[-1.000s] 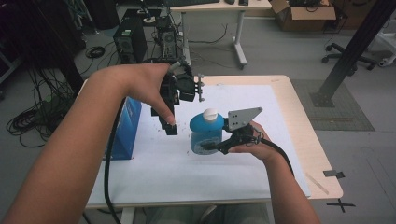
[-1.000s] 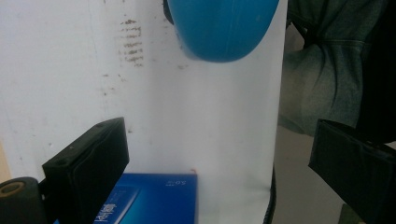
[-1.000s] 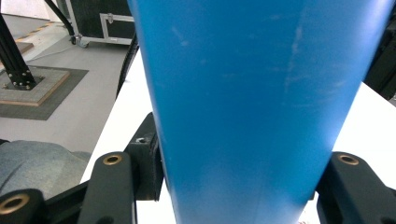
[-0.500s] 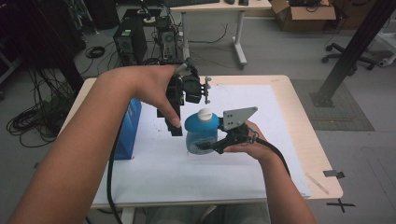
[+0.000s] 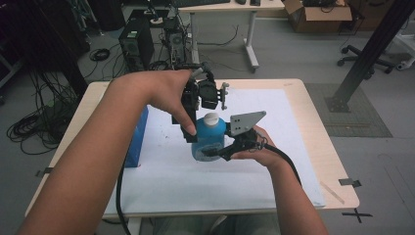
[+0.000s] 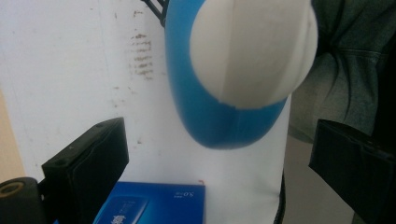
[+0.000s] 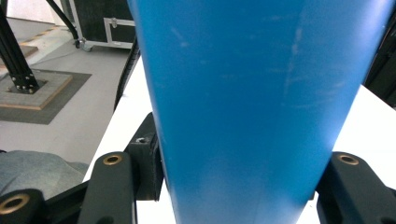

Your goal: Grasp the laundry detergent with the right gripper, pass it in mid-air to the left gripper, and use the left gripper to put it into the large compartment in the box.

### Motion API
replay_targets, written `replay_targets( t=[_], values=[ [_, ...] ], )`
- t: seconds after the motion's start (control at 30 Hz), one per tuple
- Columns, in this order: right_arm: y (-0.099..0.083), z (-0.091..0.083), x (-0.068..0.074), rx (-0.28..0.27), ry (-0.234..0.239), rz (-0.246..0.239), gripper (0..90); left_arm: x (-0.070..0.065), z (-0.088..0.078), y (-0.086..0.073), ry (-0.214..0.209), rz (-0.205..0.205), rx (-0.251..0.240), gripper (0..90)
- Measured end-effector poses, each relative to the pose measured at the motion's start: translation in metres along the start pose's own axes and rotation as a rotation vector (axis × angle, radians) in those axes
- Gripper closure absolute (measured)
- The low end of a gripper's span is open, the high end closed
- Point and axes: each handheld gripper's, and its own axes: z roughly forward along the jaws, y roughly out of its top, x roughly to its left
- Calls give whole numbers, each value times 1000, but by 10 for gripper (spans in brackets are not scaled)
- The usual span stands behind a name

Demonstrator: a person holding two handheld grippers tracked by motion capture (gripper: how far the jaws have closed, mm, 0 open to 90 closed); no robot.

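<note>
One white sheet (image 5: 254, 171) covers the wooden table (image 5: 320, 147).

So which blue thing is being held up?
The blue bottle with the white cap, pinched by the right gripper. The blue box lies flat on the table.

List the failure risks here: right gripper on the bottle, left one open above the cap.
1. The left gripper is open and the cap sits off-centre between its jaws; closing now may catch one side only.
2. The right gripper grips the smooth, tapering bottle; a twist on the cap could spin or slip it.
</note>
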Motion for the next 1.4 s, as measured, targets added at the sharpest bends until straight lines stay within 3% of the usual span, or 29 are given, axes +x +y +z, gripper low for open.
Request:
replay_targets(
  t=[0.77, 1.4],
  values=[
    [-1, 12, -1, -28, 10, 28, 441, -2, 8, 13, 53, -14, 19, 47],
    [5, 13, -1, -29, 2, 8, 441, -3, 13, 19, 31, 5, 25, 88]
  ],
)
